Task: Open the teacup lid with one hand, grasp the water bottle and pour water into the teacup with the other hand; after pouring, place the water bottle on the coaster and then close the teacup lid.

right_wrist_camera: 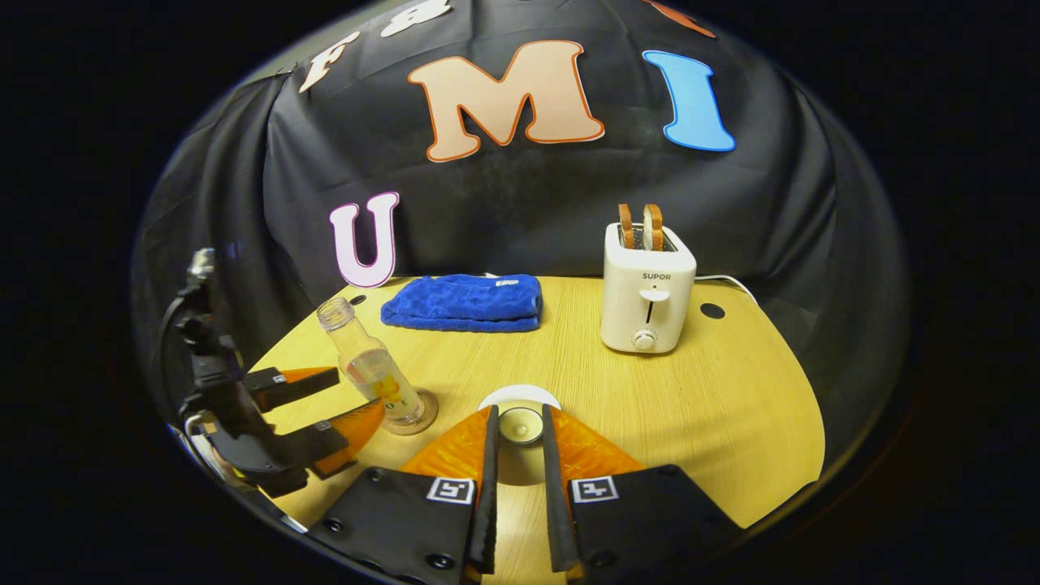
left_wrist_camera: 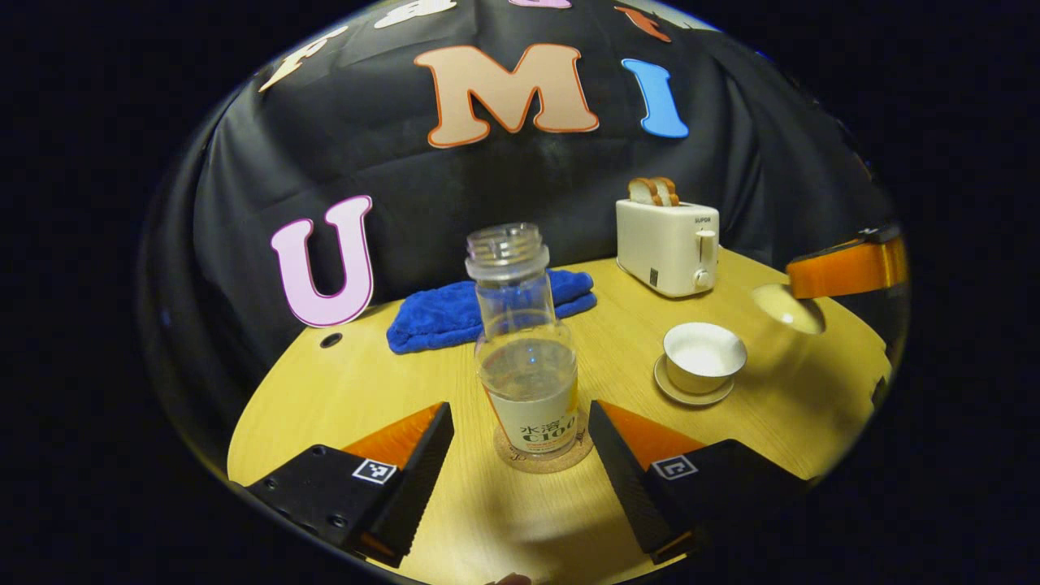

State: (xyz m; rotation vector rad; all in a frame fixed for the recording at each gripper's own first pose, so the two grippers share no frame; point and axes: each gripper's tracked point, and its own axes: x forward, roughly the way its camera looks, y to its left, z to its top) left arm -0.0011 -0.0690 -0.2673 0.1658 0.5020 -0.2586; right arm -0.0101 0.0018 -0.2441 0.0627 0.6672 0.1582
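In the left gripper view the uncapped clear water bottle (left_wrist_camera: 526, 357), partly full, stands upright on the cork coaster (left_wrist_camera: 543, 457). My left gripper (left_wrist_camera: 520, 413) is open with a finger on each side of the bottle, neither touching it. The white teacup (left_wrist_camera: 704, 356) sits uncovered on its saucer (left_wrist_camera: 693, 393) to the right. Beyond it an orange finger (left_wrist_camera: 845, 268) of the right gripper holds the white lid (left_wrist_camera: 786, 307) in the air. In the right gripper view my right gripper (right_wrist_camera: 520, 413) is shut on the lid's knob (right_wrist_camera: 520, 424). The bottle (right_wrist_camera: 372, 367) and left gripper (right_wrist_camera: 359, 391) are at left.
A cream toaster (left_wrist_camera: 668, 244) with two bread slices stands at the back right of the round wooden table (left_wrist_camera: 366, 390). A folded blue towel (left_wrist_camera: 479, 313) lies behind the bottle. The table has small cable holes (right_wrist_camera: 712, 310) near its rim.
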